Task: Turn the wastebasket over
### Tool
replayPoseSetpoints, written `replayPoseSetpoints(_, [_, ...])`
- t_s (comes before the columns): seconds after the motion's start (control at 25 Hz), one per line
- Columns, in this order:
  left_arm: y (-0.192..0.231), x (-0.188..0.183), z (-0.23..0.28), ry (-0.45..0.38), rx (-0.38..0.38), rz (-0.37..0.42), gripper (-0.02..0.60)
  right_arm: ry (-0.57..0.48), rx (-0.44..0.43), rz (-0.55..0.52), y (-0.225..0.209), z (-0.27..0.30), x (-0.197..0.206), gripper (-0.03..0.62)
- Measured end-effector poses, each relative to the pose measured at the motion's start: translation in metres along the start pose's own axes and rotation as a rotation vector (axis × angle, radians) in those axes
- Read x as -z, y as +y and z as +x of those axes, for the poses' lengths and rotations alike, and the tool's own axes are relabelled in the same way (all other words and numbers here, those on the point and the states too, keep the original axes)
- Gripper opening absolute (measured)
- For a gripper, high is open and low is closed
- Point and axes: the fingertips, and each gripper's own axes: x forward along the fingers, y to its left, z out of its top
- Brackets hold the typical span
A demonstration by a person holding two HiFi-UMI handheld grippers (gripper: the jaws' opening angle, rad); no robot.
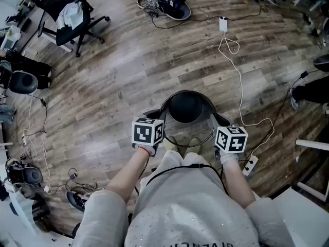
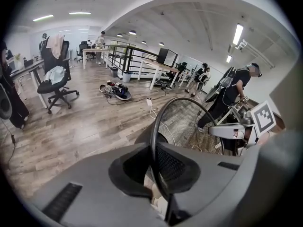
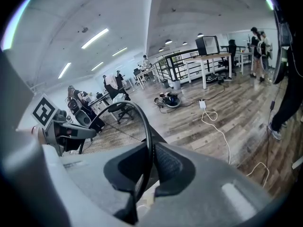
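Observation:
A black wire-mesh wastebasket hangs between my two grippers, just in front of my knees and over the wood floor. In the head view its dark round base shows inside the rim ring. My left gripper is shut on the rim at the left side. My right gripper is shut on the rim at the right side. In the left gripper view the thin black rim runs between the jaws of the left gripper, and the right gripper shows behind the mesh. In the right gripper view the rim passes between the jaws of the right gripper.
A white cable runs across the floor from a charger to a power strip by my right knee. An office chair stands far left. Shoes and cables lie ahead. A person's shoe is at the right.

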Motion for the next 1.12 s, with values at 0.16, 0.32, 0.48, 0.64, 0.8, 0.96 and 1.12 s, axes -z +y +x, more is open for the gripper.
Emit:
replayPoseSetpoints(0.16, [-0.004,0.006,0.001,0.004,-0.006,-0.009,0.025,0.005,-0.008,-0.003,-0.003,-0.001,0.005,0.032])
replayPoseSetpoints(0.32, [-0.007,0.012,-0.001,0.008,-0.008,-0.02,0.025,0.013,-0.011,-0.009,-0.004,-0.004,0.009,0.032])
replayPoseSetpoints(0.48, [-0.011,0.016,0.001,0.01,-0.004,-0.033,0.026,0.02,-0.012,-0.021,-0.008,-0.007,0.01,0.032])
replayPoseSetpoints(0.64, [-0.015,0.02,0.002,0.013,-0.005,-0.04,0.026,0.024,-0.011,-0.021,-0.011,-0.008,0.013,0.032])
replayPoseSetpoints(0.8, [-0.017,0.021,0.005,0.014,-0.007,-0.045,0.026,0.027,-0.015,-0.022,-0.015,-0.007,0.014,0.032])
replayPoseSetpoints(0.96, [-0.018,0.02,0.007,0.013,-0.011,-0.05,0.026,0.026,-0.024,-0.029,-0.017,-0.006,0.011,0.032])
replayPoseSetpoints(1.12, [-0.018,0.015,0.01,0.016,-0.014,-0.052,0.026,0.029,-0.028,-0.032,-0.019,-0.005,0.007,0.032])
